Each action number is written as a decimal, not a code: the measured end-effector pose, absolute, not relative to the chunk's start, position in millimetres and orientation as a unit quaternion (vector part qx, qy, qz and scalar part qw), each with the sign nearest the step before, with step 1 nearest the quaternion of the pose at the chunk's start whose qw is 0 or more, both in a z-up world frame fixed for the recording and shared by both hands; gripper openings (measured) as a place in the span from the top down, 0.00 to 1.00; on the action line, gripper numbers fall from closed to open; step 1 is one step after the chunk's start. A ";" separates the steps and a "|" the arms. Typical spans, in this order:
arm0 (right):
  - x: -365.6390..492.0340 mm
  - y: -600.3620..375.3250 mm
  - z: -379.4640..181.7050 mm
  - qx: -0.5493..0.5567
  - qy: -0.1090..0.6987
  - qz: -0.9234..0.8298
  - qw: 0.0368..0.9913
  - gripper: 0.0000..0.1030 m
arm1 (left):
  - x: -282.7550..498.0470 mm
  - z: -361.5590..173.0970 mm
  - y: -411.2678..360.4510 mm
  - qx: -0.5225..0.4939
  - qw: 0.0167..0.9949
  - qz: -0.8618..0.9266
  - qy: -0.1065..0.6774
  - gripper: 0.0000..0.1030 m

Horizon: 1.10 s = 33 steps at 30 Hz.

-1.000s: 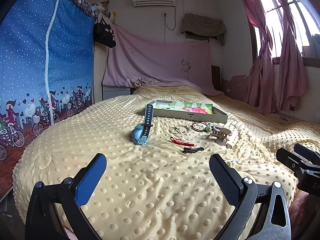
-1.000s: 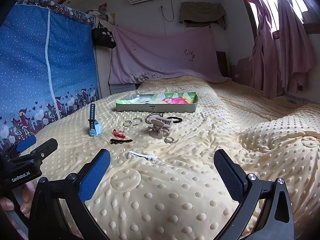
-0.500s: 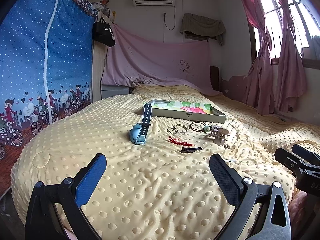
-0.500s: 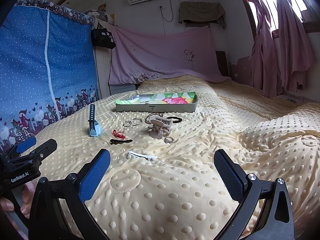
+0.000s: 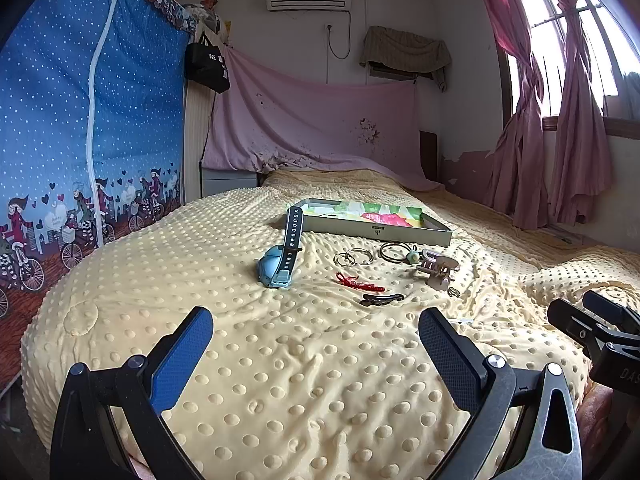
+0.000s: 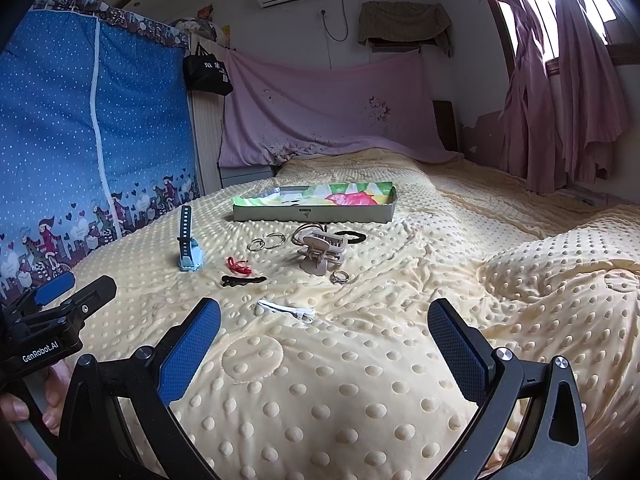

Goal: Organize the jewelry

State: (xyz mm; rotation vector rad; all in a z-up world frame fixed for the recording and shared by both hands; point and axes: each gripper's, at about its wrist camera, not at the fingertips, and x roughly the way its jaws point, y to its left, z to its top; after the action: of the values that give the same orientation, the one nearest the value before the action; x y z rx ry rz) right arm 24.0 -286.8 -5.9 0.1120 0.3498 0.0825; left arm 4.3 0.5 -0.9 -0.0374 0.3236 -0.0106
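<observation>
Jewelry lies loose on a yellow dotted bedspread: a blue watch (image 5: 278, 258) (image 6: 189, 249), two metal rings (image 5: 353, 257) (image 6: 266, 241), a red cord (image 5: 360, 282) (image 6: 239, 265), a black hair clip (image 5: 381, 299) (image 6: 243, 280), a beige claw clip (image 5: 437, 269) (image 6: 320, 250), a small ring (image 6: 339, 277) and a white clip (image 6: 286, 310). Behind them sits a shallow grey box (image 5: 374, 231) (image 6: 312, 212) with a colourful lining. My left gripper (image 5: 316, 342) is open and empty, short of the items. My right gripper (image 6: 326, 334) is open and empty, just short of the white clip.
A blue fabric wardrobe (image 5: 80, 120) stands along the bed's left side. A pink sheet (image 5: 316, 128) hangs at the headboard, pink curtains (image 5: 560, 140) at the right. A raised fold of bedspread (image 6: 560, 272) lies right of the items. A hand (image 6: 24, 400) holds the left gripper.
Both views have shifted only slightly; the items sit a little lower in the left wrist view. Nothing was picked up or moved, and both grippers stay open.
</observation>
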 end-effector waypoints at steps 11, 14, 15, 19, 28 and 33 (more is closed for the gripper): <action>24.4 -285.2 -7.0 0.052 0.177 0.041 0.982 0.01 | 5.6 -1.8 1.8 -0.018 0.987 -0.002 0.160 0.00; 24.3 -285.7 -6.9 0.054 0.177 0.040 0.982 0.01 | 5.8 -1.8 1.8 -0.018 0.987 -0.002 0.160 0.00; 24.0 -285.5 -7.0 0.054 0.176 0.040 0.982 0.01 | 5.5 -1.8 1.9 -0.018 0.987 -0.002 0.161 0.00; 23.8 -285.8 -7.0 0.055 0.176 0.041 0.982 0.01 | 5.4 -1.9 1.8 -0.018 0.987 -0.002 0.160 0.00; 23.7 -285.6 -7.1 0.055 0.177 0.040 0.982 0.01 | 5.3 -2.1 1.6 -0.018 0.987 -0.002 0.160 0.00; 23.6 -285.3 -7.2 0.055 0.176 0.041 0.982 0.01 | 5.3 -2.1 1.5 -0.018 0.987 -0.001 0.160 0.00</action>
State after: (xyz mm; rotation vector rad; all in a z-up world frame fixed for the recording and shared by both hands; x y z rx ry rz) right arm 23.6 -285.3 -7.2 0.1097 0.3551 0.0819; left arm 5.3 1.5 -2.1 -0.0360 0.3216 -0.0029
